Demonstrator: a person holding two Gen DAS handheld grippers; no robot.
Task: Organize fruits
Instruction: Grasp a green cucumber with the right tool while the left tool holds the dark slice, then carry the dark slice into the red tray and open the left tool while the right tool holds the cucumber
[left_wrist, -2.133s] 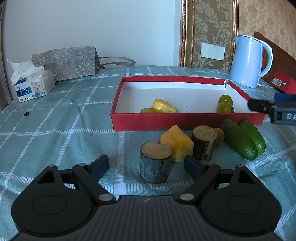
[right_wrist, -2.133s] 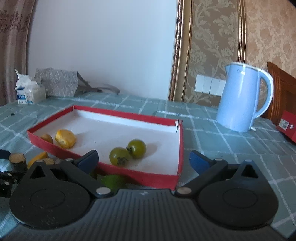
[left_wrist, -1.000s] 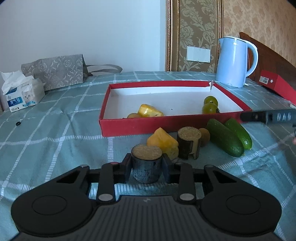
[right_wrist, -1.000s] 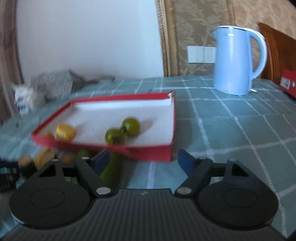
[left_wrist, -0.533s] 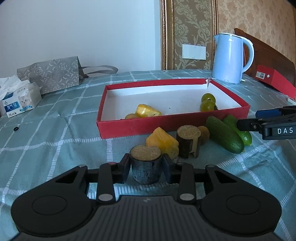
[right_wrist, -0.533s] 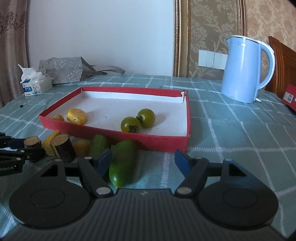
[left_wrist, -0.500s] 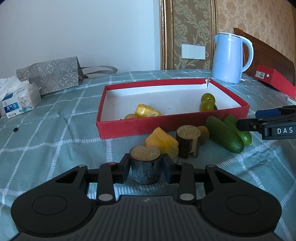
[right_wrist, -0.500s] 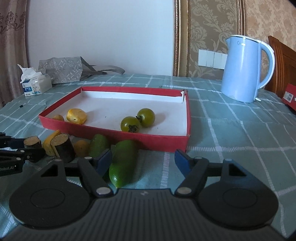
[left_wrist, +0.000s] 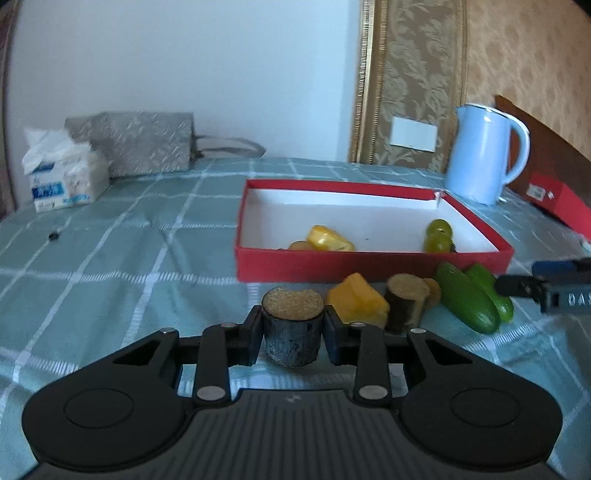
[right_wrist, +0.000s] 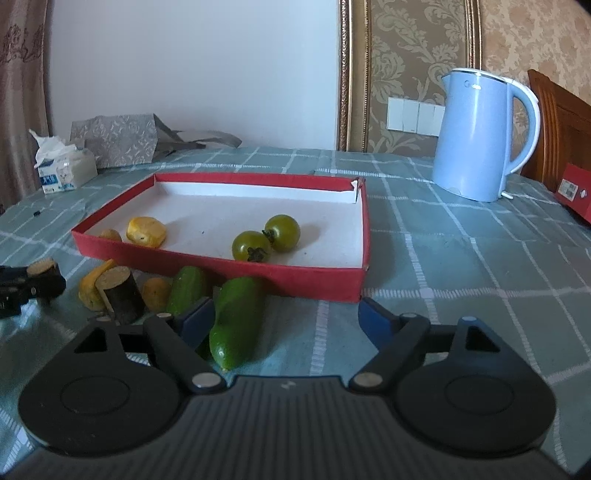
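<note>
1. A dark sugarcane stub (left_wrist: 291, 332), tan cut face up, stands upright, gripped on both sides.
2. A second sugarcane stub (right_wrist: 120, 291), a yellow chunk (left_wrist: 356, 303) and a small round brownish fruit (right_wrist: 157, 293), possibly a longan, sit just outside the red box (right_wrist: 221, 264).
3. Two cucumbers (right_wrist: 236, 321) lie side by side against its front wall.
4. Inside: two green tomatoes (right_wrist: 267, 236), touching, and a yellow piece (right_wrist: 146, 230).
</note>
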